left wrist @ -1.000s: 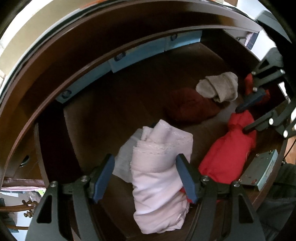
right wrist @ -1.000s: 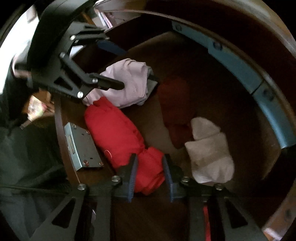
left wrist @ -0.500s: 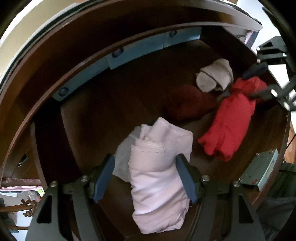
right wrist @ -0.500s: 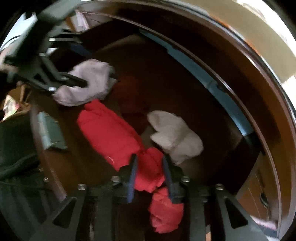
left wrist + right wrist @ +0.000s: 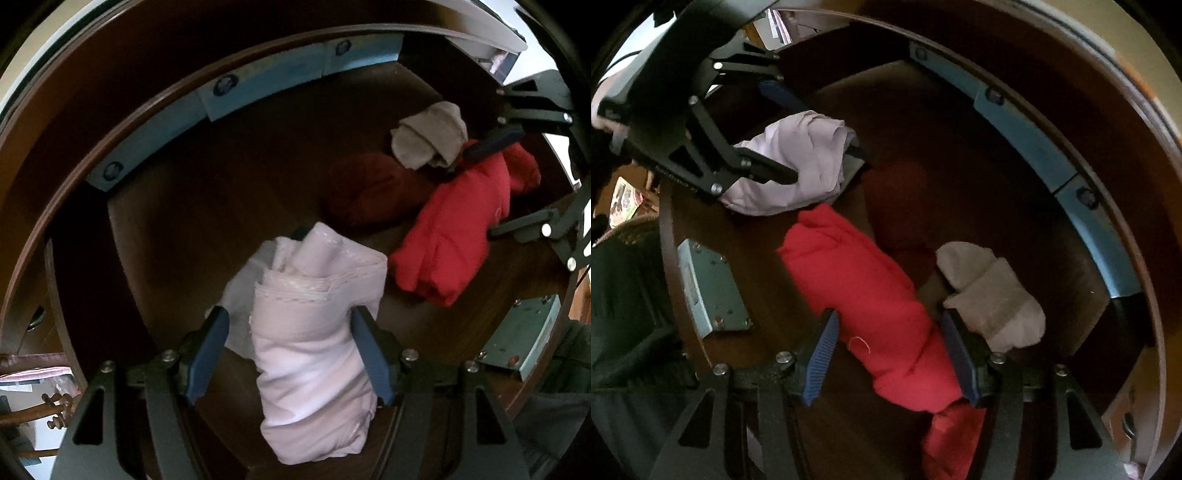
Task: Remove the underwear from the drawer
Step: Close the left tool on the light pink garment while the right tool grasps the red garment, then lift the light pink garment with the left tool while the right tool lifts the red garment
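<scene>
Nothing looks to be out of the drawer [image 5: 159, 236] yet, as far as I can judge. My left tongs [image 5: 291, 350] stand spread around the pale pink underwear [image 5: 310, 354], which lies rolled on the drawer floor; the right-hand pad brushes the cloth, the other stands clear, so I would not call it a pinch. My right tongs [image 5: 890, 350] are opening, the red underwear [image 5: 871, 295] lying loose between them (the far pad close against it). A dark red piece [image 5: 373, 188] and a rolled grey-white piece [image 5: 428, 136] wait beyond, near the red one. So all four remain inside, and every lift is left to do.
</scene>
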Motion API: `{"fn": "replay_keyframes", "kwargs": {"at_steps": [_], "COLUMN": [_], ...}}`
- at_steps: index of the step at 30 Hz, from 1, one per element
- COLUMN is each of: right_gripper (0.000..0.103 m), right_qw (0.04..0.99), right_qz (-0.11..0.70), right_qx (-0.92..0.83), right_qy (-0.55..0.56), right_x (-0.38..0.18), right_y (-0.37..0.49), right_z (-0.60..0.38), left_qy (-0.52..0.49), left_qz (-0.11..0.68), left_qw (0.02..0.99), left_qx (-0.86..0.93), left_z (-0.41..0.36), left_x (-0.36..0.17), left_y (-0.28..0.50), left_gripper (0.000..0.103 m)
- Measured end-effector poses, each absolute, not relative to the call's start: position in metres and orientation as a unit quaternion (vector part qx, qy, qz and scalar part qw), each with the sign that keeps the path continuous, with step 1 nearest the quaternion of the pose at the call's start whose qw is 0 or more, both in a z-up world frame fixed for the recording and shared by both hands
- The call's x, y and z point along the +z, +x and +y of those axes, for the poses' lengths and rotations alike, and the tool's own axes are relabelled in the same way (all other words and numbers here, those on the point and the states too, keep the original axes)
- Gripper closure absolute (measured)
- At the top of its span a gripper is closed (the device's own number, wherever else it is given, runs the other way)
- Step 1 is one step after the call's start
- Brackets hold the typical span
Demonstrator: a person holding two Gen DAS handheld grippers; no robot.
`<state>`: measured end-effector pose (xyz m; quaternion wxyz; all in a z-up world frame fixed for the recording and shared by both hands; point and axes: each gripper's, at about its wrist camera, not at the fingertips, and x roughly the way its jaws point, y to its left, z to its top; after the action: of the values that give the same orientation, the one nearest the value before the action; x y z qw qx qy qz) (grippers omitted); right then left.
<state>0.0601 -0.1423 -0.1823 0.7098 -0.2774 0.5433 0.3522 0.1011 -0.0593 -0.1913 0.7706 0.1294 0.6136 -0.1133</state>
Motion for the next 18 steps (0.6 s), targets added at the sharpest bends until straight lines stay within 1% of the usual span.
{"fn": "replay_keyframes", "kwargs": {"at_steps": [9, 13, 14, 16, 18], "right_gripper": [0.043, 0.043, 0.043, 0.044, 0.049], "right_qw": [0.663, 0.660, 0.662, 0.666, 0.669], "right_qz": [0.589, 0.589, 0.589, 0.585, 0.581], "right_qx": [0.385, 0.392, 0.392, 0.394, 0.399], "right_qy": [-0.255, -0.252, -0.248, -0.245, -0.237], "right_x": [-0.201, -0.210, -0.211, -0.210, -0.210], "right_y": [0.088, 0.095, 0.096, 0.100, 0.099], "right_z": [-0.132, -0.129, -0.128, -0.139, -0.140], "left_qy": [0.144, 0.145, 0.145, 0.142, 0.139], "left_qz": [0.623, 0.625, 0.625, 0.624, 0.620], "left_qw": [0.759, 0.757, 0.757, 0.758, 0.762], "left_qx": [-0.121, -0.124, -0.124, -0.126, -0.126], "left_z": [-0.062, -0.065, -0.065, -0.065, -0.066], "left_x": [-0.200, -0.202, -0.203, -0.204, -0.205], "left_y": [0.107, 0.110, 0.110, 0.107, 0.105], "left_gripper": [0.034, 0.034, 0.040, 0.048, 0.053]}}
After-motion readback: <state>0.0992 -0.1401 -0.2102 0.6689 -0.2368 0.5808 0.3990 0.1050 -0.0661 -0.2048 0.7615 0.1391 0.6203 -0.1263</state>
